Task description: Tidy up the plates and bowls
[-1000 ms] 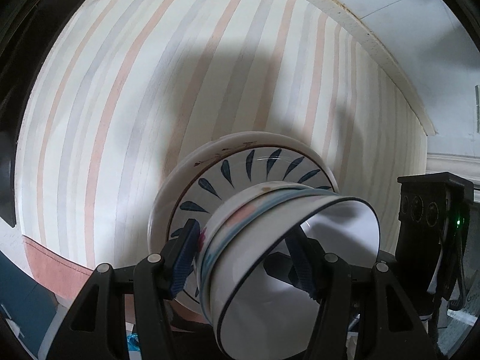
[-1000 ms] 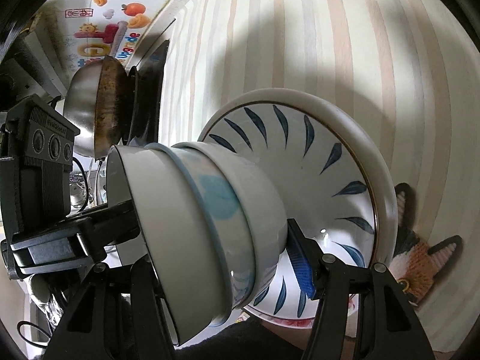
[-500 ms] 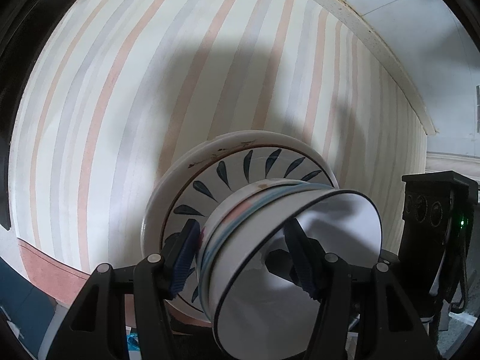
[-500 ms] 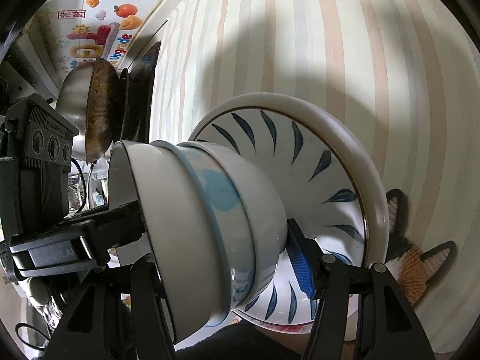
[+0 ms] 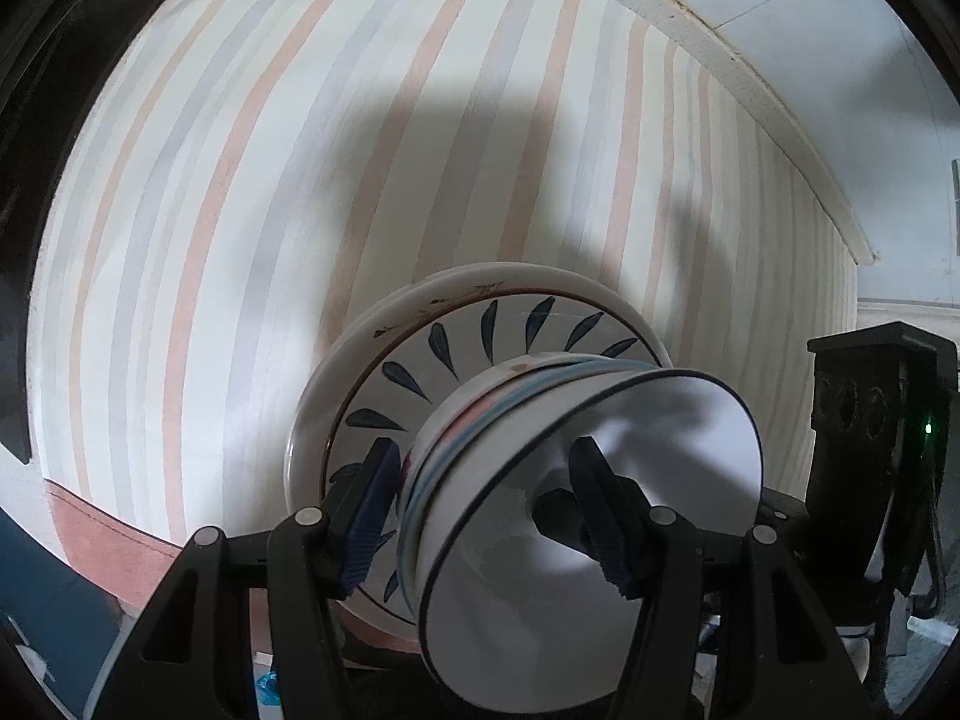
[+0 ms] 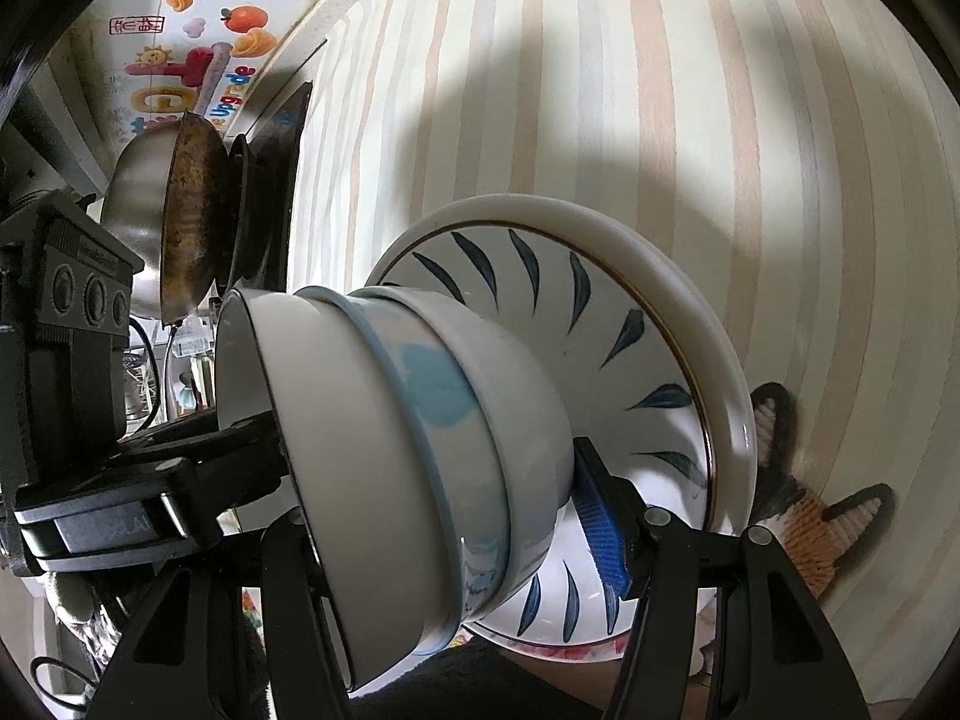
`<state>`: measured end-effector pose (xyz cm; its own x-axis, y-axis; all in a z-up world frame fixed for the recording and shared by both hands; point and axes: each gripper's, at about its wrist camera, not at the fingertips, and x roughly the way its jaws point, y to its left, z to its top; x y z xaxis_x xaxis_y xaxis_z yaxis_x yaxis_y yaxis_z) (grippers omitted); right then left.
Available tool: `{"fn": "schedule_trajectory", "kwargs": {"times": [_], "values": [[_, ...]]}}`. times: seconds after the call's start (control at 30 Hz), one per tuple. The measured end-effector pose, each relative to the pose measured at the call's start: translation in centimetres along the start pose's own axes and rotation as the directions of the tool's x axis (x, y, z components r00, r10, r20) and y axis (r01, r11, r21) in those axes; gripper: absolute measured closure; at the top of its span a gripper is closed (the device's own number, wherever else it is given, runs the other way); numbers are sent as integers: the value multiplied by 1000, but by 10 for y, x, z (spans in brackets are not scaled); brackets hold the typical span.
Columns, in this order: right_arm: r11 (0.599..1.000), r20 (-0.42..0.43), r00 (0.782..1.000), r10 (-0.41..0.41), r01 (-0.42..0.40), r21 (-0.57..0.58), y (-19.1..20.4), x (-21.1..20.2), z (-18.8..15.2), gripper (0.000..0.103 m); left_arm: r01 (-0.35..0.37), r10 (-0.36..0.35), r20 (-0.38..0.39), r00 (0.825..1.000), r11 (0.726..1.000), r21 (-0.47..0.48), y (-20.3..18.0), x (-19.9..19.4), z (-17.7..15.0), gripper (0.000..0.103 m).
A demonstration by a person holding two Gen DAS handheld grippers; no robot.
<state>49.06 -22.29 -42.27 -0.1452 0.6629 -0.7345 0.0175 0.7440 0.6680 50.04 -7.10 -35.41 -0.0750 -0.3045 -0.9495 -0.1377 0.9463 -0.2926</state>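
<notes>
My left gripper and right gripper were both clamped across the nested bowls stacked on the plates; stacking looked done, only placing remained.

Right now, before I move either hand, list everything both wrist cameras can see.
Bowls: three nested, white, one blue-banded; stacked on the plates.
Plates: at least two stacked, white with dark blue leaf marks; under the bowls.
Tablecloth: one, cream with peach and grey stripes; beneath the stack.
Wok: one, steel, browned inside; far edge, on a black burner.
Cat-shaped mat: one, orange and black; beyond the plates.
Wall stickers: several, colourful; behind the wok.
Left tongs: black, blue pads; astride the bowl wall.
Right tongs: black, blue pads; around the stack.
</notes>
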Motion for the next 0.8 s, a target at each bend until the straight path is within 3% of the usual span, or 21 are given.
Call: {"fn": "schedule_trajectory", "kwargs": {"times": [0.3,0.5,0.63,0.73,0.8], "values": [[996,49,996,-78,79,-37,15,-19,-8,40,-76,71,99,993,996,55,-12,-30,-13,46],[984,127,980,-151,162,-78,42,-48,-22,40,-145,127,196,972,986,81,-15,-62,-30,47],[968,203,956,-211,233,-90,67,-68,-39,35,-194,159,254,954,974,120,-14,-82,-50,46],[949,267,923,-276,306,-79,85,-82,-55,25,-212,165,286,944,967,142,-10,-93,-63,46],[932,312,893,-323,357,-59,97,-89,-67,14,-222,166,308,937,963,155,-7,-101,-70,35]]}}
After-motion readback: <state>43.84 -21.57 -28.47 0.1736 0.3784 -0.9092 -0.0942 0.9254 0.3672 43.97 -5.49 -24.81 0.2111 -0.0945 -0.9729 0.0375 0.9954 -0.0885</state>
